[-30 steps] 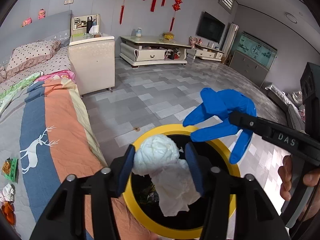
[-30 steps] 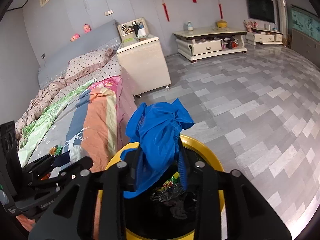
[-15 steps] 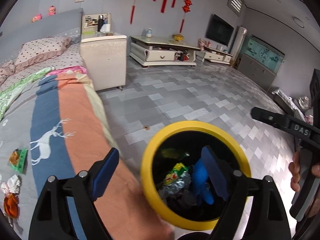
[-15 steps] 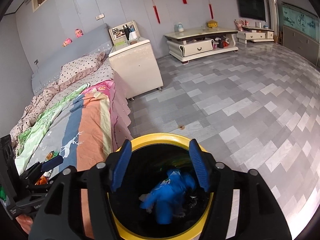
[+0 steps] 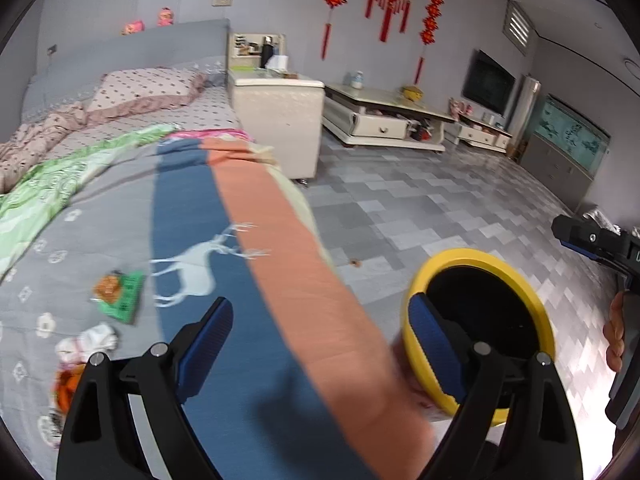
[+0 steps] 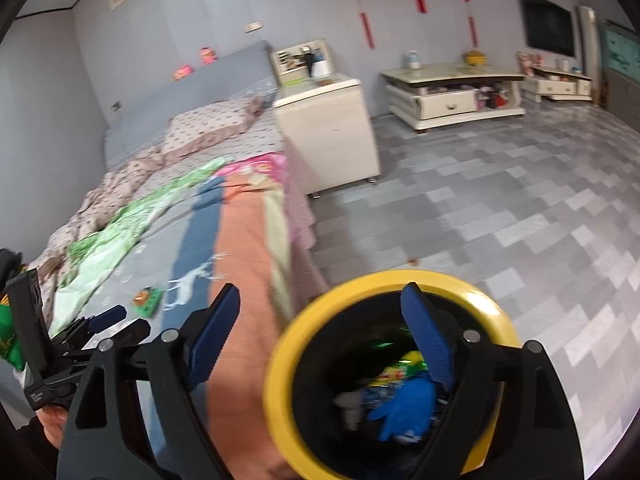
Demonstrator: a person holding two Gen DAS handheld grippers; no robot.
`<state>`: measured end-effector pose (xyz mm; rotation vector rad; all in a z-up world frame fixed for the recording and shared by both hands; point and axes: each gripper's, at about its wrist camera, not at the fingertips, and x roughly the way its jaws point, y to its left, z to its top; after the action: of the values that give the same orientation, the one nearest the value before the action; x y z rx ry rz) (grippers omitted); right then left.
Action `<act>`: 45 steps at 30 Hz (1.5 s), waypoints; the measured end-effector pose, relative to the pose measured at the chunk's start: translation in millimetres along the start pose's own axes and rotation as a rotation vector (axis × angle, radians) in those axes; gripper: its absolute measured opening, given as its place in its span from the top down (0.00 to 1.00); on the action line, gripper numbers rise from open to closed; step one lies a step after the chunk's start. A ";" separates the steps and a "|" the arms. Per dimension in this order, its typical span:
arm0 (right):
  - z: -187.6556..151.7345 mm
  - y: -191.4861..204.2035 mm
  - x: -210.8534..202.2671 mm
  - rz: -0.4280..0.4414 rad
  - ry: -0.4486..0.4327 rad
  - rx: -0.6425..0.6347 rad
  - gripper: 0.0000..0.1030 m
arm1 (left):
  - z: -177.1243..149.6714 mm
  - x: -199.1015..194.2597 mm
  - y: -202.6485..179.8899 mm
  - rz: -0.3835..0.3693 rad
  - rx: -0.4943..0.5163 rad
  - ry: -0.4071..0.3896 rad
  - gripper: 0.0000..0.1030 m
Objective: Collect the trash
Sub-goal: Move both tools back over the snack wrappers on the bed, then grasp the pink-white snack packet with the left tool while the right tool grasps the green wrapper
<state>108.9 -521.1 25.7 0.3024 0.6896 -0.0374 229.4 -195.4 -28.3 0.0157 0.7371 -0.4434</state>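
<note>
Bedroom with grey patterned floor tiles (image 6: 500, 216); a bed (image 5: 120, 240) carries a grey, blue and orange deer-print quilt (image 5: 200, 256). Beside the bed's edge stands a yellow-rimmed trash bin (image 6: 480, 292) with a black liner.

My left hand-held gripper (image 5: 320, 344) is over the quilt, jaws wide and opening, nothing between the pads; its right finger overlaps the bin rim in the left wrist view. My right hand-held gripper (image 6: 320, 332) is above the bin's near-left rim, jaws wide and opening, empty.

Inside the bin: a blue glove (image 6: 404, 404) on top of coloured wrappers (image 6: 400, 364), something pale just left of it, too blurred to name.

Trash on the quilt, left of the deer: a green snack wrapper (image 5: 120, 292), a crumpled white tissue (image 5: 86, 342) nearer me, and an orange scrap (image 5: 66, 388) at the frame edge. All three lie well apart from the bin.

Cream nightstand (image 5: 280, 120) at the head of the bed.
</note>
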 end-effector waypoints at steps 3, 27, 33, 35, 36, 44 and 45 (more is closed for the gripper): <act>2.0 33.0 10.0 0.050 -0.004 -0.047 0.12 | -3.4 -15.5 24.2 0.035 -0.002 -0.018 0.16; -4.4 296.7 147.5 0.275 0.139 -0.349 0.09 | -89.1 -92.3 213.4 0.268 -0.179 0.035 0.16; -20.8 344.0 195.2 0.261 0.197 -0.445 0.09 | -109.1 -81.7 228.9 0.258 -0.186 0.057 0.16; -26.4 353.7 210.9 0.246 0.214 -0.464 0.09 | -115.0 -75.9 234.0 0.252 -0.190 0.067 0.16; -29.2 359.1 220.8 0.239 0.229 -0.473 0.09 | -116.4 -73.3 235.6 0.251 -0.193 0.072 0.16; -54.6 388.7 278.0 0.191 0.294 -0.554 0.09 | -125.5 -50.6 258.8 0.227 -0.264 0.099 0.16; -57.7 390.6 281.6 0.187 0.298 -0.565 0.09 | -125.3 -49.2 260.2 0.225 -0.270 0.098 0.16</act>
<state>342.8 -112.8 -91.9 -0.1774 0.9314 0.3821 219.4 80.7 -125.8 -0.1329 0.8765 -0.1270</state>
